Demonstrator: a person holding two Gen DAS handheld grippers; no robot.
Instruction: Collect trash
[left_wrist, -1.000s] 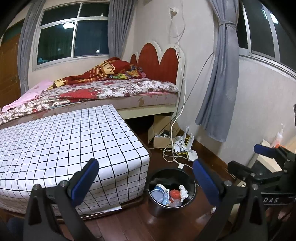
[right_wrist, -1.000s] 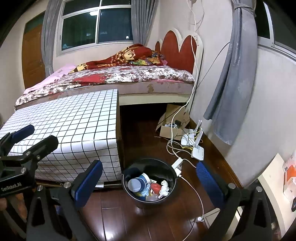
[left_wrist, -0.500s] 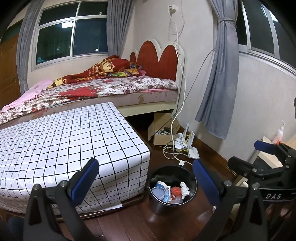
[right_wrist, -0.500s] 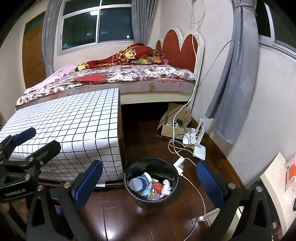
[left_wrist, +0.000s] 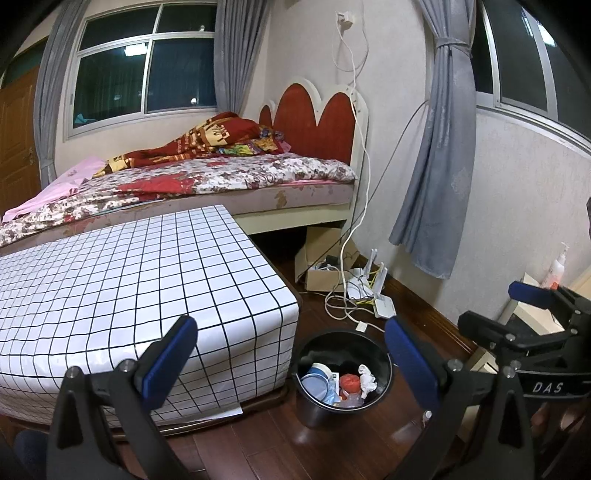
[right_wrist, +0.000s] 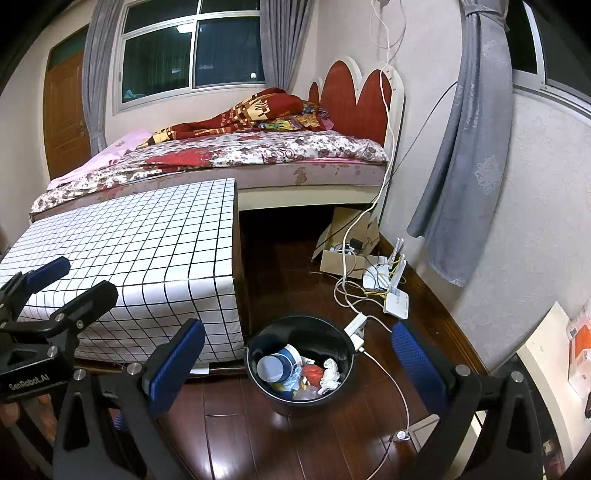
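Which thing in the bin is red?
The crumpled red wrapper in the middle of the bin. The cup on its left is blue and white; the tissue on its right is white.

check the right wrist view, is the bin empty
No, the bin holds a cup, a white tissue and something red.

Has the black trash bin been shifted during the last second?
No. The trash bin stands by the same corner of the checkered table, the white plug still at its rim; only the cameras drifted slightly.
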